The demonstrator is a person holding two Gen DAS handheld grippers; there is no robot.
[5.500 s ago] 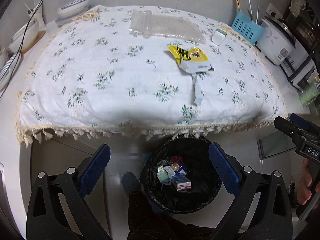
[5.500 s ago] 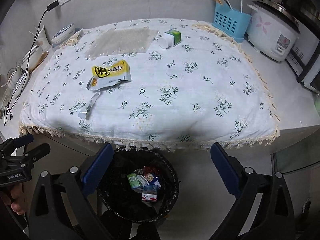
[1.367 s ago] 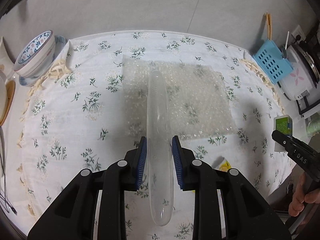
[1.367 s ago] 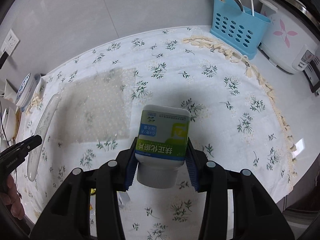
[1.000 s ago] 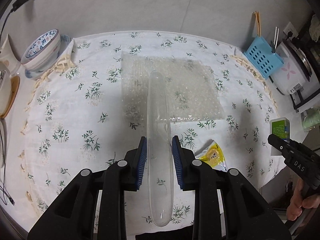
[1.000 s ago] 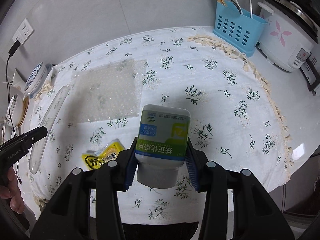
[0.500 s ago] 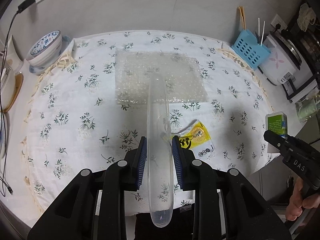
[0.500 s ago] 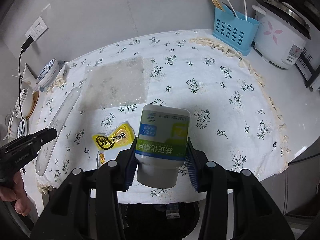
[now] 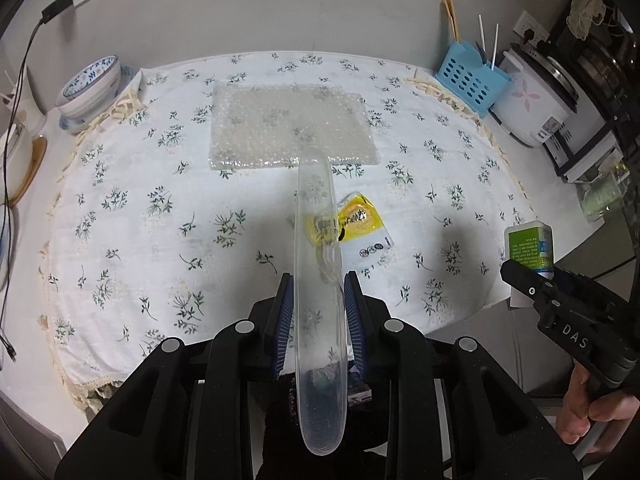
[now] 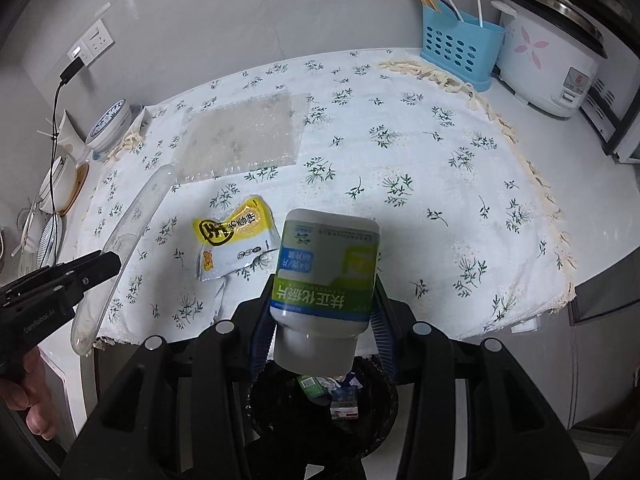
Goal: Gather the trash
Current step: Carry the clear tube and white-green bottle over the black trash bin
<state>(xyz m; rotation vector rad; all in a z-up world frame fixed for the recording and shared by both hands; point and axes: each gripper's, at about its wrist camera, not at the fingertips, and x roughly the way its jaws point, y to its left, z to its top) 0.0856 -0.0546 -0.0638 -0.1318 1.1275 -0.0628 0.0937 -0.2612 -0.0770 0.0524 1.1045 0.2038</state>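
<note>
The right gripper point(image 10: 322, 320) is closed on the white bottle point(image 10: 326, 280), cap down, directly above the black bin point(image 10: 376, 412) at the table's front edge. The left gripper point(image 9: 319, 316) clamps the clear plastic tube point(image 9: 318, 280); its long axis runs along the fingers, its near end over the bin.

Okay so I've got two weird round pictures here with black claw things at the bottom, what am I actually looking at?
No robot here: a person holds a two-finger gripper in each hand, and a fisheye camera on each looks forward along its fingers, hence the round, bent pictures.

One picture comes from the left gripper, which is shut on a long clear plastic tube. The other comes from the right gripper, shut on a white bottle with a green label, held cap toward the camera.

Ahead is a table under a flowered cloth. On it lie a sheet of bubble wrap and a yellow snack wrapper. Below the table's near edge stands a black trash bin that already holds some trash.
</note>
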